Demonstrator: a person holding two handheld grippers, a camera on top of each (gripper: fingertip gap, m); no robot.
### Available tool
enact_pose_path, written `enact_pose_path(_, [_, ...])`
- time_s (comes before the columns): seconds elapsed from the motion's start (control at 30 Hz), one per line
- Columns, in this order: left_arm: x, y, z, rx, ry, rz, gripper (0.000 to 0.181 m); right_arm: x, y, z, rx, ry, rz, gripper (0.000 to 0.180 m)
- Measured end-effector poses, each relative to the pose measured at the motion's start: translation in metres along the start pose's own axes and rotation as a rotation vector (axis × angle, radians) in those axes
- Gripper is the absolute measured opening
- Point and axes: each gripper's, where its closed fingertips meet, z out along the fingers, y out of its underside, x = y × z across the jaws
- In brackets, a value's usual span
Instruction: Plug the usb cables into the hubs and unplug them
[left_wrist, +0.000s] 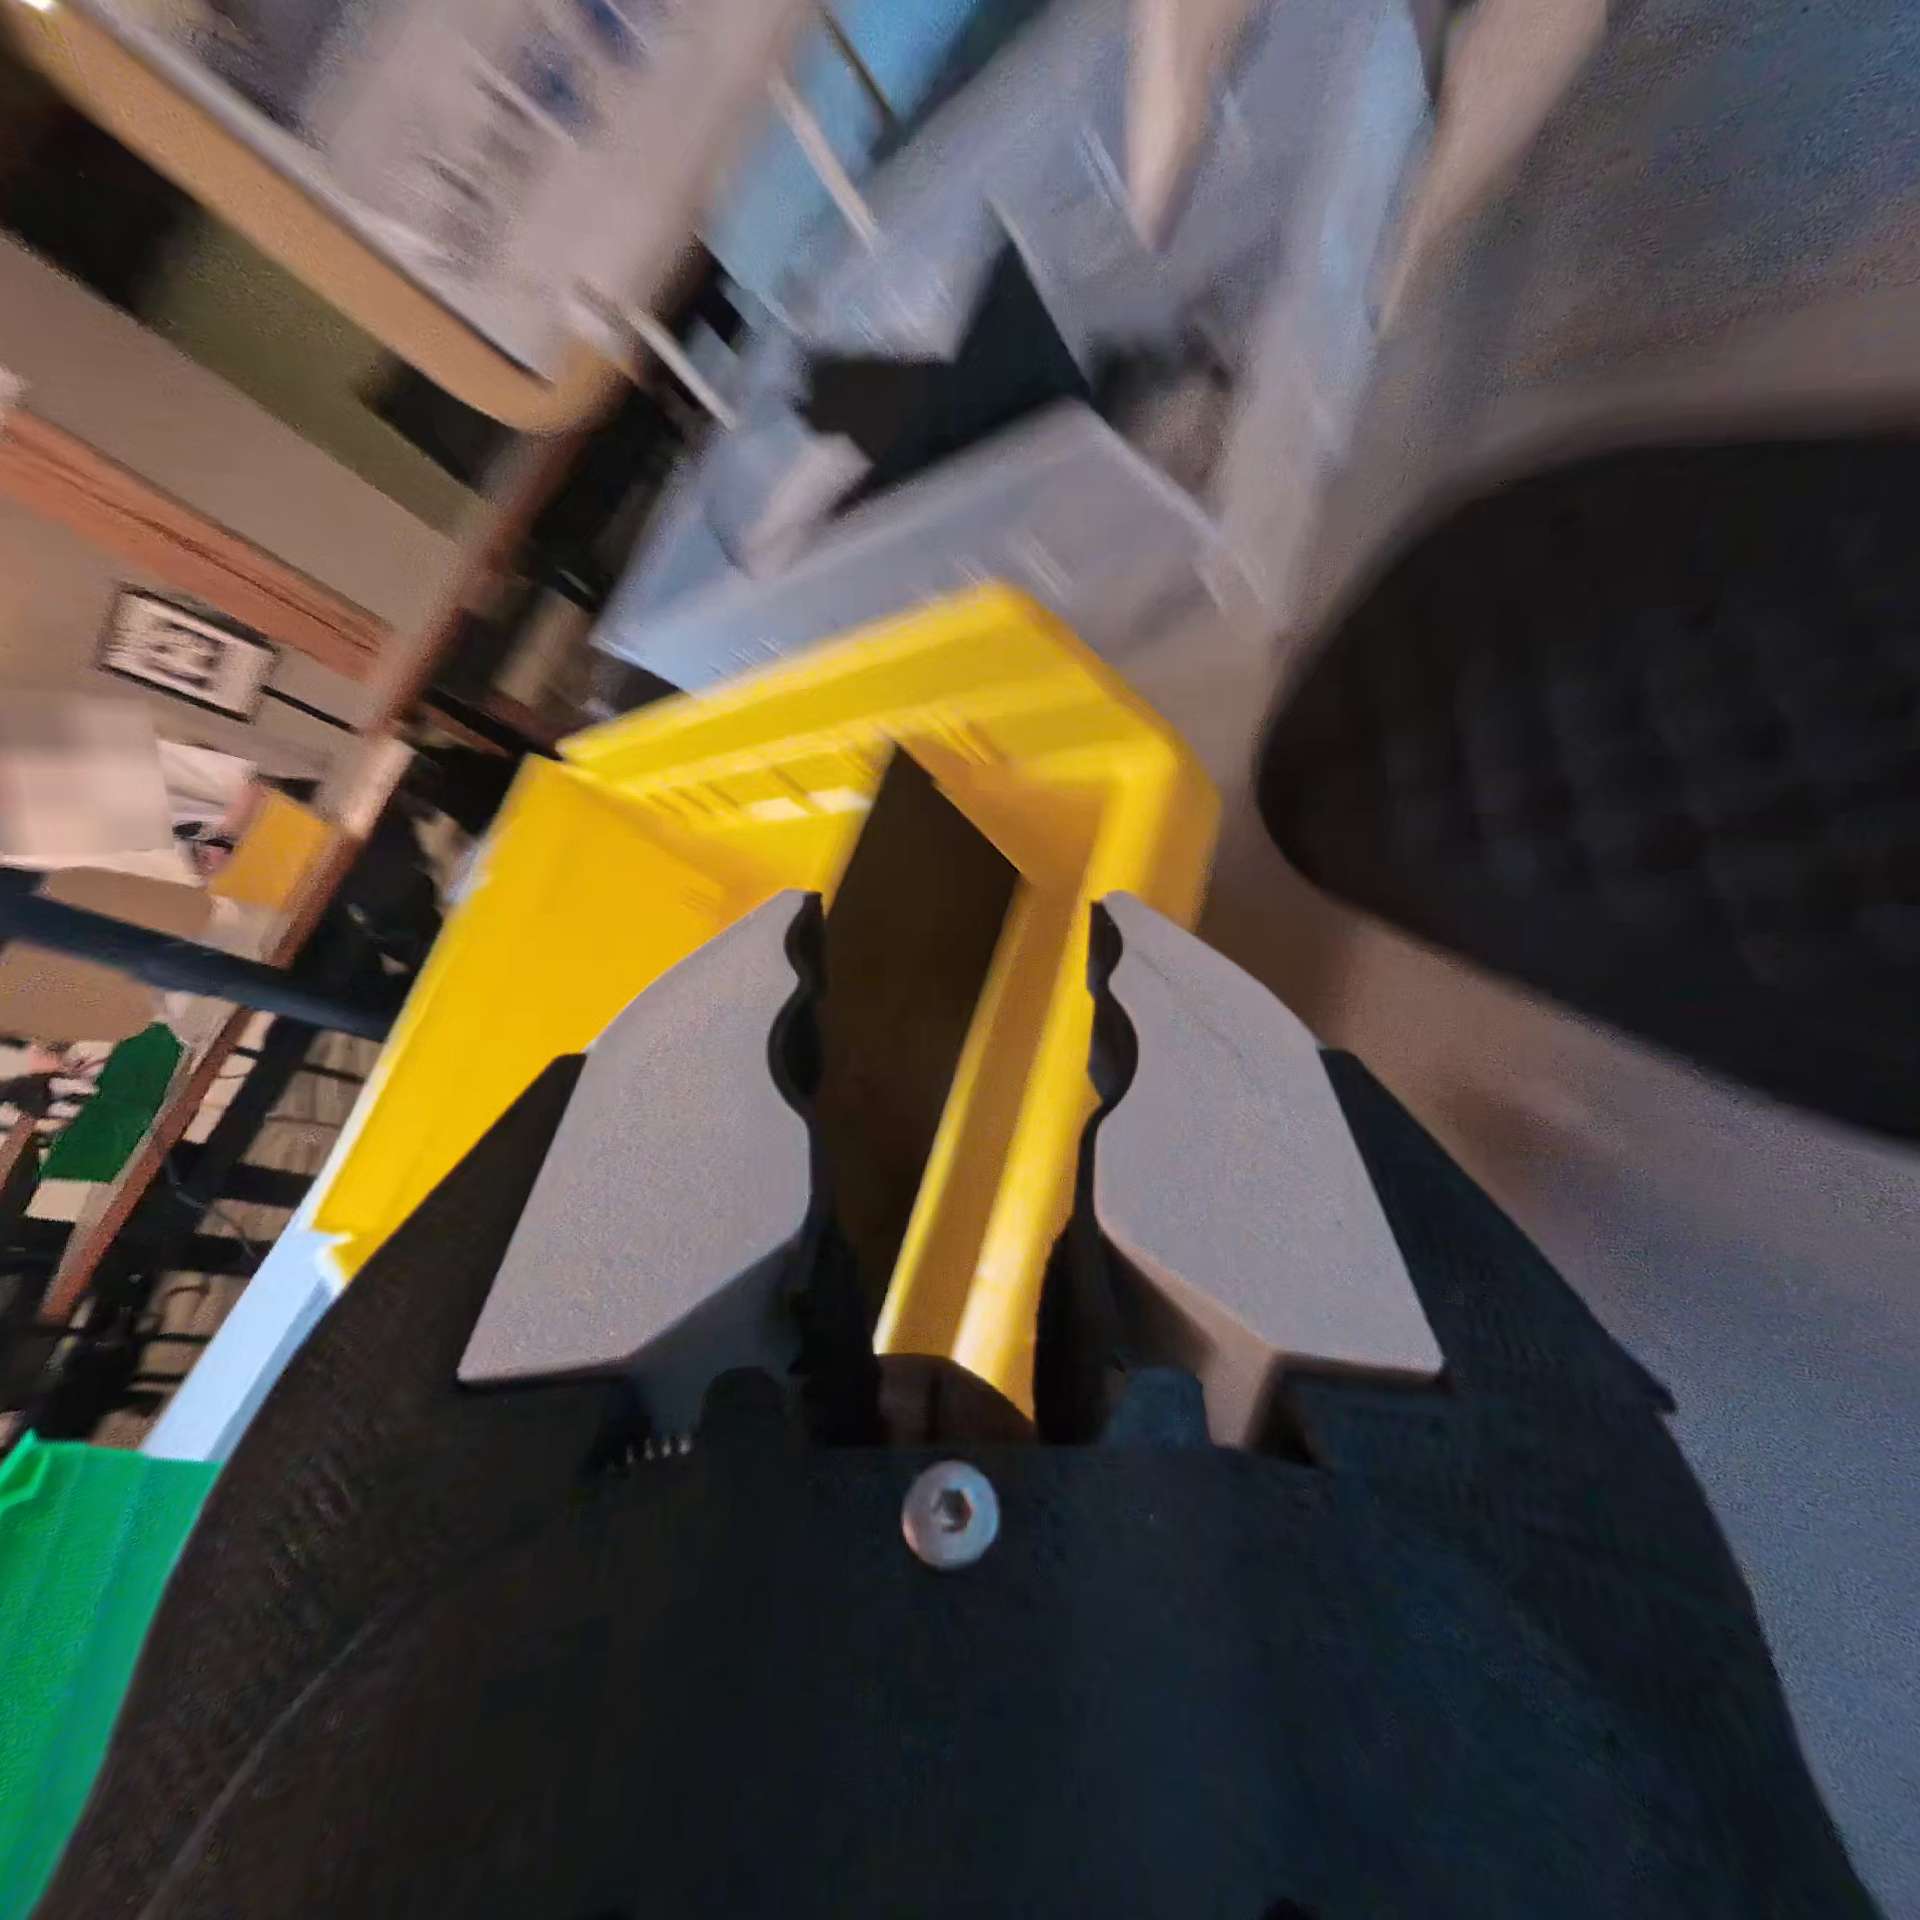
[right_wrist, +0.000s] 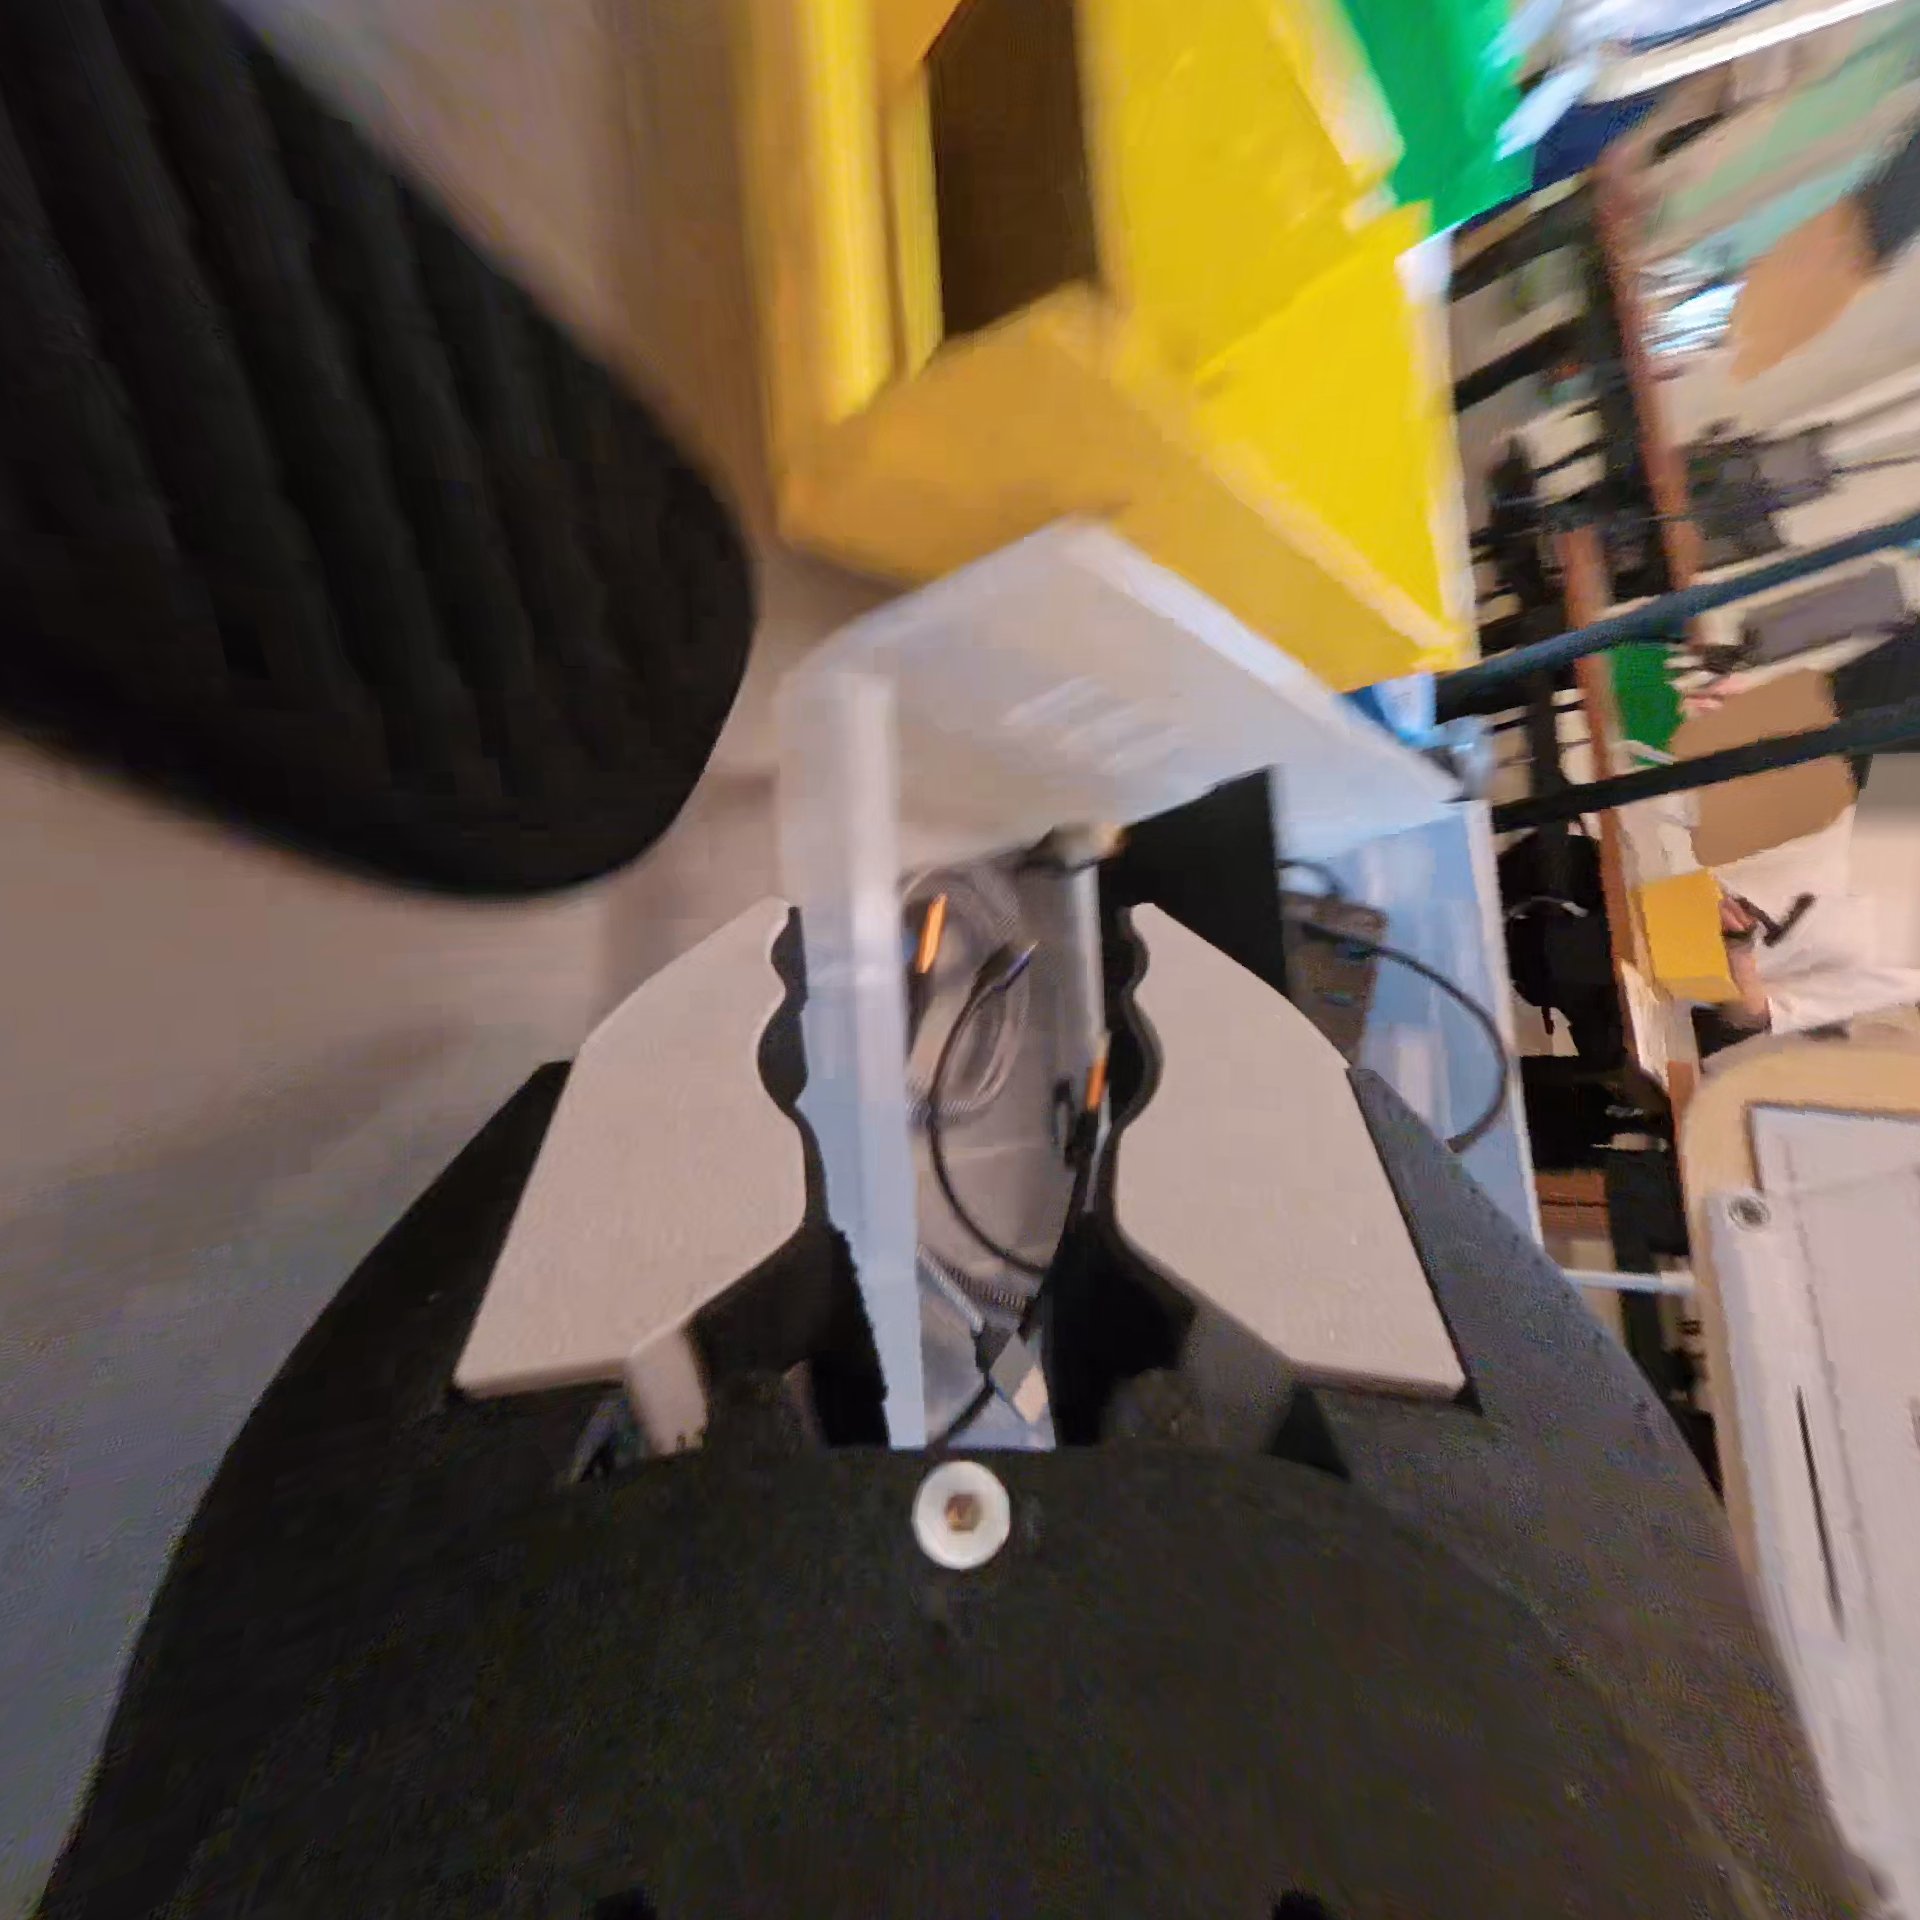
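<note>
Blurred room behind, both hand-held grippers (left_wrist: 951, 914) (right_wrist: 961, 925) parted and empty, cables (right_wrist: 977, 1049) half-hidden in clear bin (right_wrist: 1081, 675)

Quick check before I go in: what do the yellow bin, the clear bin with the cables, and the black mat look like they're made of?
Yellow bin: looks like opaque moulded plastic, smooth with a slight sheen and ribbed walls.
Clear bin: probably translucent plastic; the cables show through its frosted wall.
Black mat: matte with a repeating ridged pattern, likely rubber or foam; blur leaves it open.
</note>
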Motion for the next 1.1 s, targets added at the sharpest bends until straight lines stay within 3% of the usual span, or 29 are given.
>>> enact_pose_path(0.1, [-0.069,-0.019,-0.048,0.239,-0.321,-0.252,0.052,0.038,-0.058,-0.025,0.284,0.211,0.330,0.057])
enact_pose_path(0.2, [-0.098,0.015,-0.064,0.223,-0.436,-0.481,0.062,0.035,-0.100,-0.017,0.438,0.184,0.562,0.054])
enact_pose_path(0.33, [-0.083,0.064,-0.044,0.027,-0.329,-0.655,0.074,0.008,-0.102,0.040,0.232,0.089,0.655,0.056])
enact_pose_path(0.43, [-0.071,0.082,-0.033,-0.063,-0.273,-0.704,0.070,0.001,-0.093,0.072,0.102,0.047,0.719,0.055])
enact_pose_path(0.5, [-0.073,0.083,-0.033,-0.058,-0.302,-0.704,0.058,0.000,-0.090,0.086,0.050,0.021,0.769,0.047])
enact_pose_path(0.63, [-0.075,0.091,-0.041,-0.145,-0.341,-0.691,0.044,0.003,-0.083,0.097,-0.041,0.043,0.749,0.032])
enact_pose_path(0.83, [-0.085,0.106,-0.061,-0.321,-0.479,-0.603,0.069,0.002,-0.084,0.098,-0.087,0.087,0.720,0.036])
enact_pose_path(0.9, [-0.073,0.118,-0.051,-0.347,-0.407,-0.685,0.068,0.002,-0.083,0.099,-0.112,0.100,0.702,0.036])
enact_pose_path(0.97, [-0.056,0.129,-0.035,-0.367,-0.298,-0.758,0.053,0.003,-0.081,0.100,-0.132,0.114,0.693,0.032])
enact_pose_path(1.0, [-0.055,0.132,-0.030,-0.354,-0.299,-0.755,0.037,0.003,-0.081,0.101,-0.137,0.117,0.691,0.028])
enact_pose_path(1.1, [-0.063,0.138,-0.032,-0.394,-0.396,-0.700,0.024,0.005,-0.078,0.104,-0.152,0.135,0.686,0.022])
